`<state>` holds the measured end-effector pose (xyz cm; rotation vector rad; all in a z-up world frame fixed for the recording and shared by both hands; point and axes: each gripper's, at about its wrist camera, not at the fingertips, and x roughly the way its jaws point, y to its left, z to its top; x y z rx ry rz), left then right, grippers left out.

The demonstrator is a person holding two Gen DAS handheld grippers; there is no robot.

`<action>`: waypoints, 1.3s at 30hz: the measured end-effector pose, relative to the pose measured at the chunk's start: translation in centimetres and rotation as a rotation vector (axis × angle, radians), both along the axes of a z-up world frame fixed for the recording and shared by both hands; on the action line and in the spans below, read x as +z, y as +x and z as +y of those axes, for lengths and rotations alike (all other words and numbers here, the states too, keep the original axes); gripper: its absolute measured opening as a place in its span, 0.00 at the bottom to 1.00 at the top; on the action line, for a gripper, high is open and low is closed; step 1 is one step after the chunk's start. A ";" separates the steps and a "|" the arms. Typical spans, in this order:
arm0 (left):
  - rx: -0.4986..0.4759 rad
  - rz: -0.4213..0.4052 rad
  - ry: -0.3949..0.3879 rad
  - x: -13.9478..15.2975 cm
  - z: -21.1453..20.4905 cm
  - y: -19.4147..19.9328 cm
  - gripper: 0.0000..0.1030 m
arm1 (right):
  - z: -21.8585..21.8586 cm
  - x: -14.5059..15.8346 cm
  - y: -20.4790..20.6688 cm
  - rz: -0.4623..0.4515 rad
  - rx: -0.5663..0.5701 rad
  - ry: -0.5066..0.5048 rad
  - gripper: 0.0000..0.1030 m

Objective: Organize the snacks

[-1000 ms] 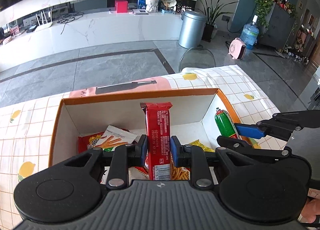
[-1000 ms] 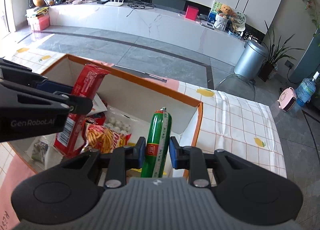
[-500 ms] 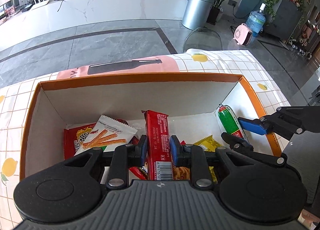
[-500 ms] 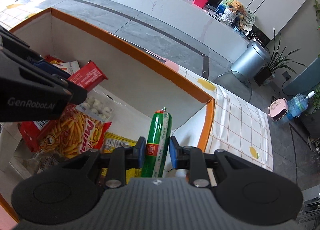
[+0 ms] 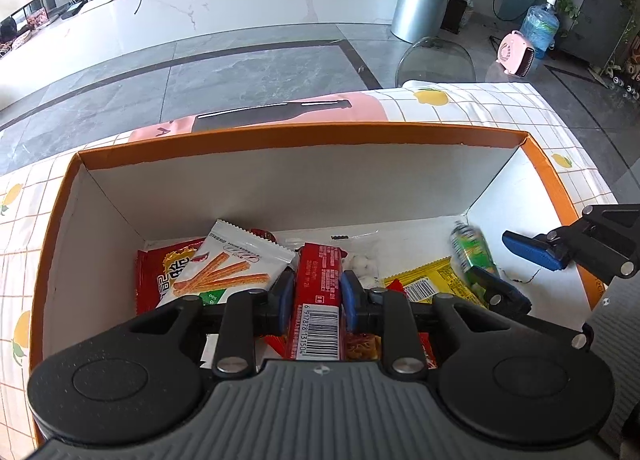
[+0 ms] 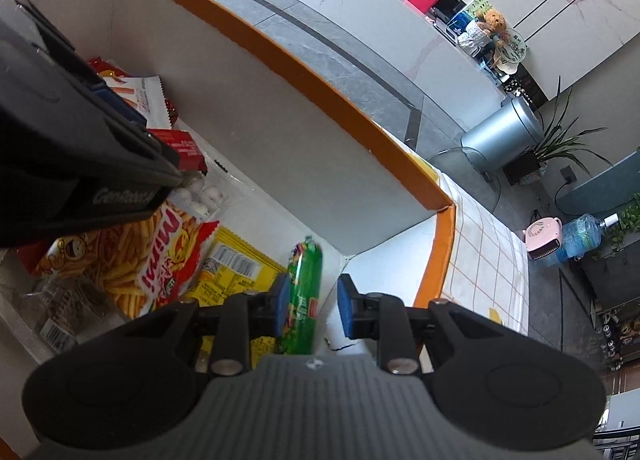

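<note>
Now my left gripper (image 5: 313, 297) clenches the red bar (image 5: 320, 292) lengthwise away from me, while my right gripper (image 6: 313, 305) stands released around the blurred green sausage (image 6: 305, 292).

both wrist views look steeply down, close, into the orange box (image 5: 304, 131) — sharing its snack-strewn floor.

Snack packets (image 5: 224, 264) inside box (image 5: 280, 136)
</note>
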<state>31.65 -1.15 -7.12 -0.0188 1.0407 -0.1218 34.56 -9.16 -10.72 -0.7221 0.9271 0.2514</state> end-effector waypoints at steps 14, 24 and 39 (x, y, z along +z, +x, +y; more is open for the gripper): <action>0.031 -0.120 0.102 4.7 -0.3 -3.2 0.82 | 0.4 4.5 -3.6 -0.032 0.016 0.012 0.63; 0.080 -0.282 0.236 9.4 -1.0 -8.9 0.83 | -0.8 10.5 -8.8 -0.130 0.011 0.060 0.84; 0.060 -0.516 0.282 14.7 -1.4 -21.1 0.89 | -6.1 18.1 -20.4 -0.413 -0.102 0.411 0.93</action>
